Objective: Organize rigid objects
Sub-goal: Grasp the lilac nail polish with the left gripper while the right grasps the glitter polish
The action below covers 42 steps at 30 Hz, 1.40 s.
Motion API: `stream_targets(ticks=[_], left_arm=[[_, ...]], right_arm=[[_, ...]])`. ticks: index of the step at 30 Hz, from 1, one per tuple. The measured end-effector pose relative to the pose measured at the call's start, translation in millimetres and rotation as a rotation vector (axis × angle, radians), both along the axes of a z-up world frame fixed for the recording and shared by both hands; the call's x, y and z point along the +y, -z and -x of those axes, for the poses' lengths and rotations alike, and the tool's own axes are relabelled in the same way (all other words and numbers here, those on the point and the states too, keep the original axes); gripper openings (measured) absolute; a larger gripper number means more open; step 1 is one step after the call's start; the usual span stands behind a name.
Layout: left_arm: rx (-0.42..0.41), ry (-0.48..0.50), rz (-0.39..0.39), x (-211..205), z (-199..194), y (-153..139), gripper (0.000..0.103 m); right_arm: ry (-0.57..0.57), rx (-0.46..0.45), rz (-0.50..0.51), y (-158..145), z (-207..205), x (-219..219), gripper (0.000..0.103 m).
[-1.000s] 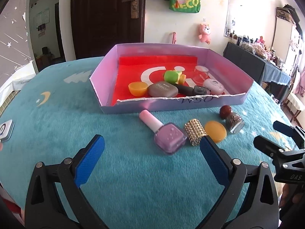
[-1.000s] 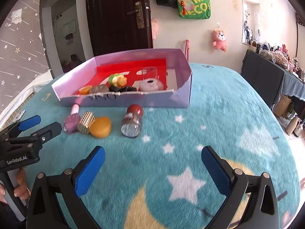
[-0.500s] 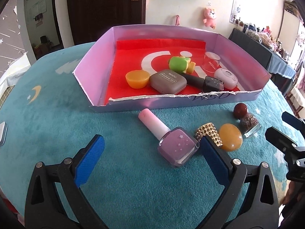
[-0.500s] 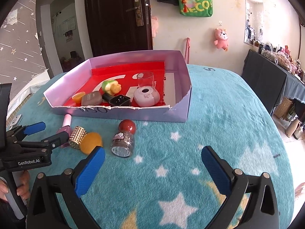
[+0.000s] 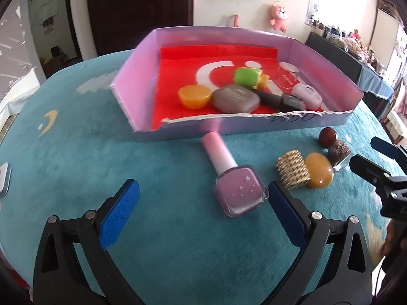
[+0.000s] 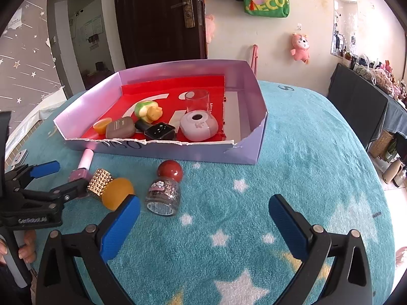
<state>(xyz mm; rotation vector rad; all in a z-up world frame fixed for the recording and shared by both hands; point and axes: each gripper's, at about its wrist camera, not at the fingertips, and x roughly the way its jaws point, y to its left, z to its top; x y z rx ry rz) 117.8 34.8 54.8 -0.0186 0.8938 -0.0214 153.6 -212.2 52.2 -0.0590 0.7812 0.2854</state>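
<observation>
A lilac box (image 5: 254,127) (image 6: 244,150) with a red floor holds several small items. In front of it on the teal cloth lie a pink nail polish bottle (image 5: 234,180) (image 6: 82,167), a gold studded cap (image 5: 292,170) (image 6: 99,182), an amber pebble (image 5: 319,170) (image 6: 117,193) and a glitter bottle with a red ball cap (image 5: 335,147) (image 6: 165,190). My left gripper (image 5: 201,206) (image 6: 54,178) is open, its right pad close beside the pink bottle's base. My right gripper (image 6: 203,218) (image 5: 374,155) is open, just short of the glitter bottle.
Inside the box sit an orange cup (image 5: 194,96), a brown case (image 5: 235,97), a black polish bottle (image 5: 282,100), a green-yellow toy (image 5: 248,77), a clear cup (image 6: 197,100) and a lilac round case (image 6: 199,125). A hand (image 6: 25,250) holds the left gripper's handle.
Both grippers have moved forward toward the loose items. The pink bottle now lies nearer my left gripper's right pad, and the glitter bottle nearer my right gripper. Nothing was taken hold of.
</observation>
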Motion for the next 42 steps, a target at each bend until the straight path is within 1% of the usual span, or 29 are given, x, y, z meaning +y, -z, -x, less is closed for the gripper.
stream_targets(ticks=[4, 8, 11, 17, 24, 29, 31, 32, 35, 36, 39, 41, 42], left_arm=[[0.002, -0.004, 0.001, 7, 5, 0, 0.102], [-0.013, 0.008, -0.005, 3, 5, -2, 0.102], [-0.01, 0.02, -0.023, -5, 3, -2, 0.102], [0.003, -0.01, -0.064, -4, -3, 3, 0.102], [0.003, -0.02, -0.057, 13, 5, 0, 0.102], [-0.011, -0.002, -0.045, 5, 0, 2, 0.101], [-0.02, 0.005, -0.042, 1, -3, 2, 0.101], [-0.025, 0.004, -0.04, -1, -5, 2, 0.101], [-0.038, 0.007, -0.036, -5, -10, 1, 0.098], [-0.04, 0.016, -0.038, -7, -12, 1, 0.098], [-0.026, 0.027, -0.032, -9, -16, 4, 0.086], [-0.009, 0.026, -0.021, -8, -19, 6, 0.085], [-0.007, 0.025, -0.012, -7, -20, 6, 0.08]], right_arm=[[-0.009, 0.006, 0.006, 2, -3, 4, 0.103], [-0.021, 0.014, 0.016, 3, -8, 11, 0.103], [-0.043, 0.032, 0.016, 5, -12, 14, 0.103], [-0.058, 0.059, 0.008, 8, -19, 17, 0.103], [-0.053, 0.092, -0.027, 12, -26, 12, 0.103], [-0.054, 0.088, -0.028, 11, -29, 13, 0.103], [-0.058, 0.087, -0.019, 11, -32, 16, 0.101], [-0.062, 0.09, -0.012, 11, -33, 18, 0.098], [-0.08, 0.114, 0.01, 16, -36, 24, 0.089], [-0.081, 0.116, 0.015, 16, -36, 25, 0.088], [-0.083, 0.116, 0.026, 17, -37, 27, 0.088], [-0.082, 0.117, 0.035, 18, -37, 28, 0.088], [-0.083, 0.117, 0.042, 19, -37, 29, 0.088]])
